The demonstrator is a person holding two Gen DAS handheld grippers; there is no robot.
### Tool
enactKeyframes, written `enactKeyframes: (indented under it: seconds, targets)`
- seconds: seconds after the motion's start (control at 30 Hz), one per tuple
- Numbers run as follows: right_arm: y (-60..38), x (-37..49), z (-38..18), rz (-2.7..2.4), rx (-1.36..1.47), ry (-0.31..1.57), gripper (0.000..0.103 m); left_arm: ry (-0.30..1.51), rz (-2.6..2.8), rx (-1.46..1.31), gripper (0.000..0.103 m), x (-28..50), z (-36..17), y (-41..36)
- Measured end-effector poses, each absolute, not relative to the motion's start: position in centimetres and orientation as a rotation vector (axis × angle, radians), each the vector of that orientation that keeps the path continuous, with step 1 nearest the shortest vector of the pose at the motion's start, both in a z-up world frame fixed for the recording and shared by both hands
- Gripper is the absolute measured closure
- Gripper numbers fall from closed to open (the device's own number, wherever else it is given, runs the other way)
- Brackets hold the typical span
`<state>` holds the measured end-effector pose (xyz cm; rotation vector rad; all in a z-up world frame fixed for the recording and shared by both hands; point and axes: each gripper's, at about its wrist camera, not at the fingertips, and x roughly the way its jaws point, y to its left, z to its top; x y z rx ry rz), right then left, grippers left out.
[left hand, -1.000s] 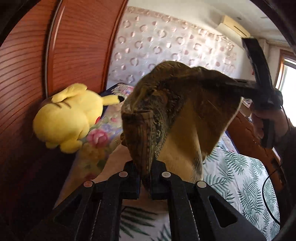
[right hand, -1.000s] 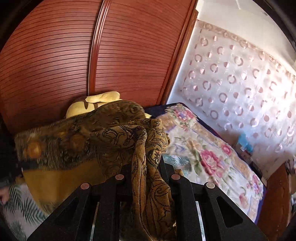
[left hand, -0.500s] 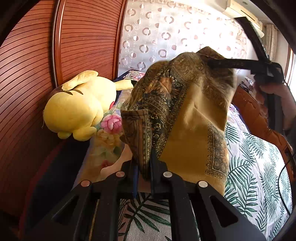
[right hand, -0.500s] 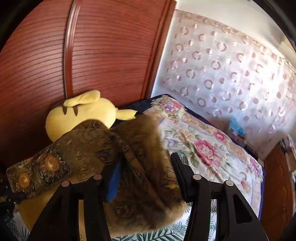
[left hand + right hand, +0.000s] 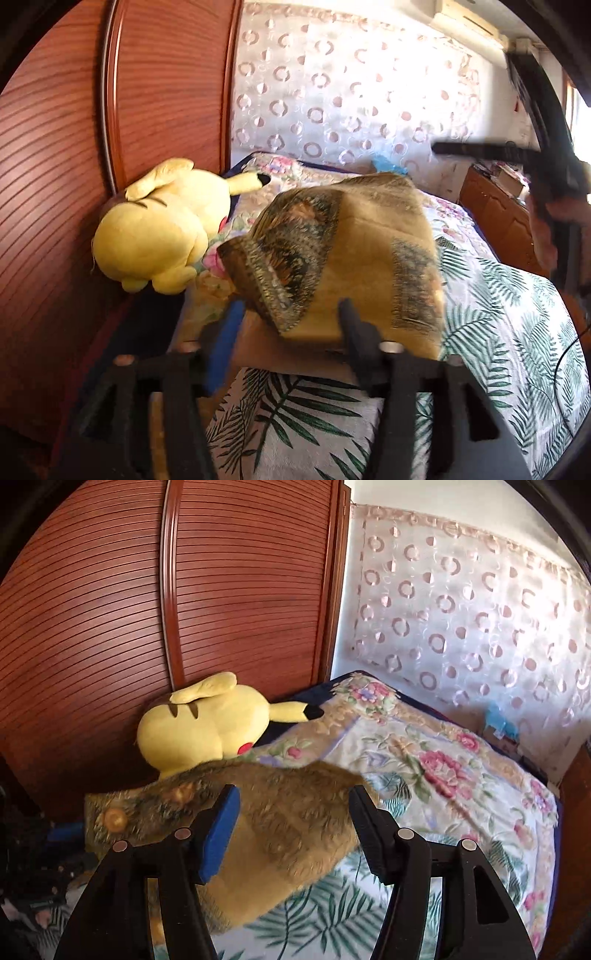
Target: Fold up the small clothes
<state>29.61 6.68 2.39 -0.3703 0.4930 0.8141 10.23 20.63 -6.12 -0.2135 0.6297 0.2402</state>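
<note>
The left gripper (image 5: 291, 325) and right gripper (image 5: 293, 812) both stand with jaws apart, having just been opening, neither pinching anything. The brown patterned cloth (image 5: 354, 258) sits mid-frame, blurred, over the leaf-print bedspread (image 5: 509, 332), right of the yellow plush toy (image 5: 162, 225).

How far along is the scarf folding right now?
Done: the brown patterned scarf sits doubled over in a blurred heap on the leaf-print bedspread. In hand: nothing; the left gripper and right gripper have just been opening, pads clear of the cloth. Left: probably flattening and further folds.
</note>
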Motion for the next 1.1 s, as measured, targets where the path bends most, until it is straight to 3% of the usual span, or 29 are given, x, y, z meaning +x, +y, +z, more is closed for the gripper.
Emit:
enactKeyframes:
  seconds: [0.03, 0.13, 0.5, 0.67, 1.1]
  targets:
    - [5.7, 28.9, 2.1, 0.816, -0.359, 0.494, 0.04, 0.61, 0.23, -0.21, 0.019, 9.8, -5.7, 20.3]
    - [2.3, 26.3, 1.5, 0.812, -0.321, 0.498, 0.04, 0.578, 0.212, -0.205, 0.013, 9.0, -4.6, 19.4]
    - [-9.3, 15.6, 1.5, 0.677, -0.206, 0.47, 0.036, 0.523, 0.095, -0.129, 0.012, 7.4, -1.5, 11.8]
    - [-13.6, 11.0, 2.3, 0.592, -0.15, 0.448, 0.026, 0.507, 0.017, -0.103, 0.012, 7.0, -0.5, 7.8]
    - [-19.8, 0.5, 4.5, 0.408, -0.029, 0.339, 0.025, 0.457, -0.06, -0.046, 0.012, 4.8, 3.4, 0.2]
